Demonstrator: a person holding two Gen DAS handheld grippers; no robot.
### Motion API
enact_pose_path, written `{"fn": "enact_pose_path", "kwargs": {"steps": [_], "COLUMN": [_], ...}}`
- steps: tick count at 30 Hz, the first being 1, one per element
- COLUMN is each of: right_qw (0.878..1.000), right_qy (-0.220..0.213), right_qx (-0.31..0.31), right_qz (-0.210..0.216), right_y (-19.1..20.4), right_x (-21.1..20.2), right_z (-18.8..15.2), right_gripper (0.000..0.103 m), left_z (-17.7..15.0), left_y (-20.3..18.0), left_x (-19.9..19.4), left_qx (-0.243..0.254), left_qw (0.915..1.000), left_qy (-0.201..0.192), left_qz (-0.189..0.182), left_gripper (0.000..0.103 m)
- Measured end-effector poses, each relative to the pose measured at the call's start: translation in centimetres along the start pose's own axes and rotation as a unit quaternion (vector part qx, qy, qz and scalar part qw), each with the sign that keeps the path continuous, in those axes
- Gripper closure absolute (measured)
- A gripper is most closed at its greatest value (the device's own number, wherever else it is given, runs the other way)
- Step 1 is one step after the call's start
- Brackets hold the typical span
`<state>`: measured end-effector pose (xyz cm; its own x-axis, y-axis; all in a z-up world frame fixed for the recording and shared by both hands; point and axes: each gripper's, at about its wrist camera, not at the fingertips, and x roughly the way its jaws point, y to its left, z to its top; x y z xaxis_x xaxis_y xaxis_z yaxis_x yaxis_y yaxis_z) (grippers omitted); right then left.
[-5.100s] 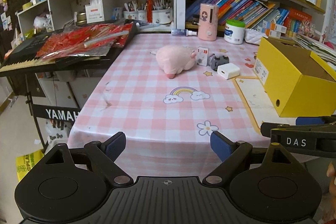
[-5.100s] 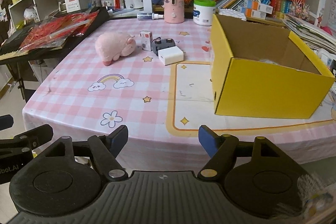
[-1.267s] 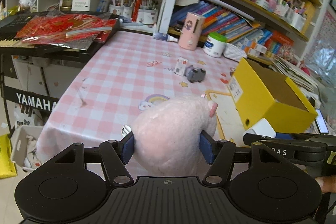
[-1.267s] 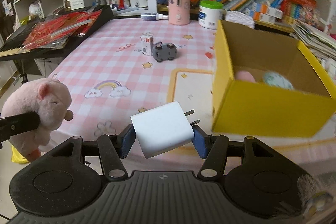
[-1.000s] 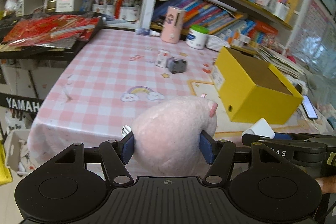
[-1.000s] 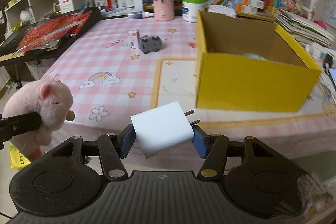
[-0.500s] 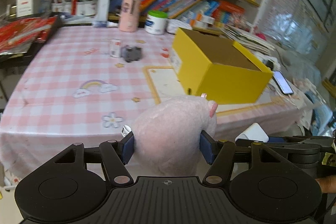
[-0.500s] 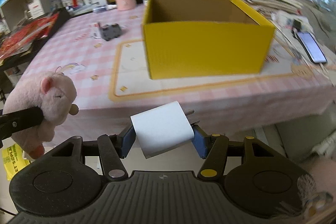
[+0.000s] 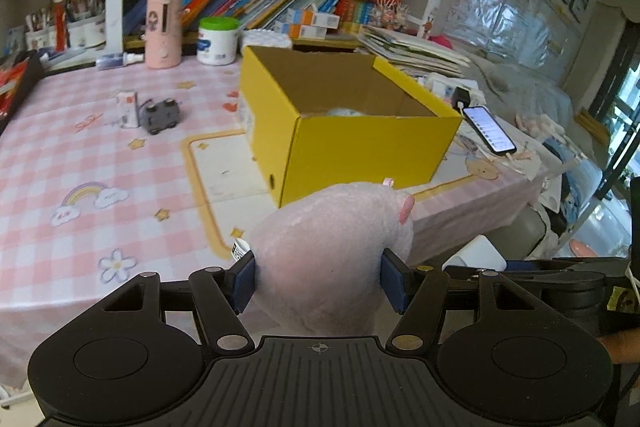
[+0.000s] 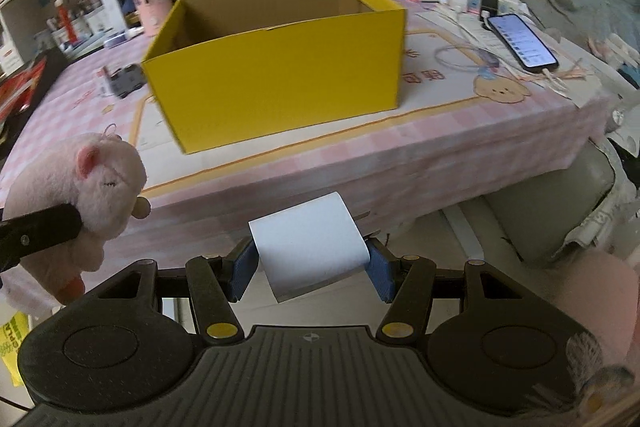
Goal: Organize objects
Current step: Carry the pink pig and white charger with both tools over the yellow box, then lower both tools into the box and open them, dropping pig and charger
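My left gripper (image 9: 318,277) is shut on a pink plush pig (image 9: 332,259), held in the air off the table's front edge; the pig also shows in the right wrist view (image 10: 80,187). My right gripper (image 10: 308,273) is shut on a white charger block (image 10: 308,247), also off the front edge, to the right of the pig. The open yellow box (image 9: 360,139) stands on the pink checked table (image 9: 80,155) ahead; it also shows in the right wrist view (image 10: 276,67). A pale soft thing lies inside it.
A grey toy car (image 9: 162,115) and a small white carton (image 9: 128,109) stand at the back left. A phone (image 10: 522,41) on a cable lies right of the box. A pink cylinder (image 9: 162,31) and a white jar (image 9: 218,41) stand before the bookshelves.
Both grippers have swung to the right along the table's front, still holding the pig and the charger. The yellow box now stands straight ahead.
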<state>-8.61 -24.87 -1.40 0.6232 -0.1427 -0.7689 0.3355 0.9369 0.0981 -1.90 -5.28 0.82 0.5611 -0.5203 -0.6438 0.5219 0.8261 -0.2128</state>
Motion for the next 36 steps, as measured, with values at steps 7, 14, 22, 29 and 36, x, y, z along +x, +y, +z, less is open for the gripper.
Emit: {"fn": "enact_pose_path", "kwargs": {"steps": [7,14,22,29,36], "right_qw": [1.000,0.997,0.991,0.986,0.983], "right_qy": [-0.014,-0.074,-0.122,-0.142,-0.133], "right_qx": [-0.001,-0.024,-0.043,-0.070,-0.102], "right_qz": [0.002,0.008,0.031,0.049,0.077], "right_y": [-1.8,-2.9,-4.6,-6.0,-5.9], "right_x": [0.6,0.6,2.3,5.0,8.1], "right_z": [2.1,6.1,12.8,18.1,21.8], "right_gripper": [0.048,0.048,0.048,0.048,0.047], "left_z": [2.3,6.0,10.4,12.7,13.1], "left_y": [-1.3,-2.5,-4.0,-5.2,-5.9], "left_x": [0.9,2.3,6.0,10.7,15.2], "left_qx": [0.000,0.000,0.010,0.015,0.036], "left_qw": [0.9997,0.9977,0.9954,0.9945,0.9932], "left_qy": [-0.024,-0.067,-0.091,-0.085,-0.051], "left_qz": [-0.003,0.007,0.030,0.060,0.098], "left_gripper": [0.041,0.041,0.041,0.040,0.040]}}
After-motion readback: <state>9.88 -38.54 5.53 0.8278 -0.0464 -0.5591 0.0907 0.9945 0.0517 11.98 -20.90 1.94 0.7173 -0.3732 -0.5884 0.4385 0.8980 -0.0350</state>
